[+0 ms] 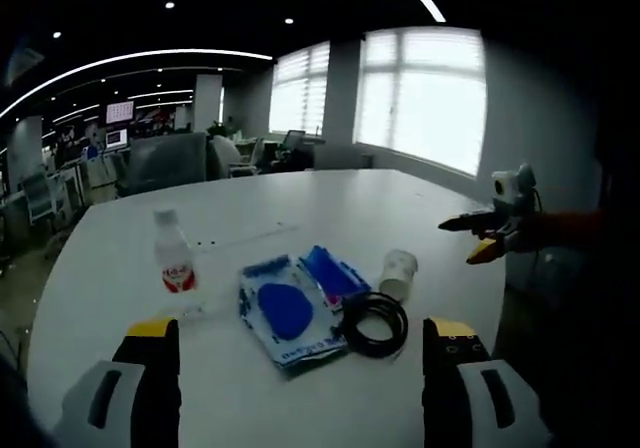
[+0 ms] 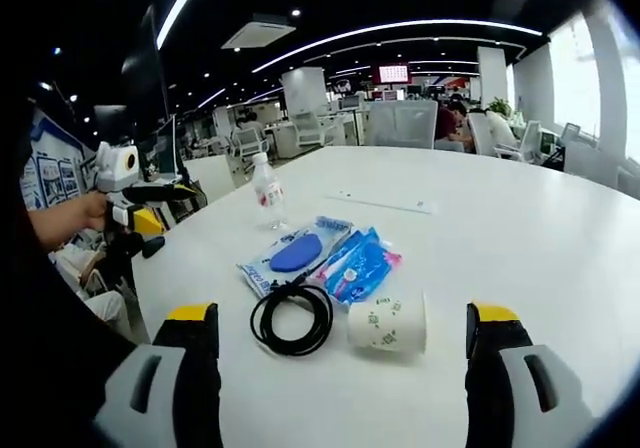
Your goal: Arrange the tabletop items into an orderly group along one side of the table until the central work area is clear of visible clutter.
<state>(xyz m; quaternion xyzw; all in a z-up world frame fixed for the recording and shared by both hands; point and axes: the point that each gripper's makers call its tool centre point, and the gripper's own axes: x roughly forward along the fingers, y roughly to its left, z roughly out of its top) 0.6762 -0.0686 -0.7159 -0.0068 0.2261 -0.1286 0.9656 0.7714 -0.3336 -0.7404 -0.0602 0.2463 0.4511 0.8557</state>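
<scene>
On white table [image 1: 420, 208], office room: bottle [image 1: 174, 253], cup [image 2: 388, 324], cable [image 2: 292, 318].

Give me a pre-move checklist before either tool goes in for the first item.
1. Left tool open, nothing held: ok.
2. Right tool open, nothing held: ok.
3. Water bottle upright, standing apart from the rest: ok.
4. Paper cup upright: not ok, it lies on its side beside the black cable coil.
5. Blue packets separate: not ok, they overlap.
6. Table has bare room along the far side for grouping: ok.
</scene>
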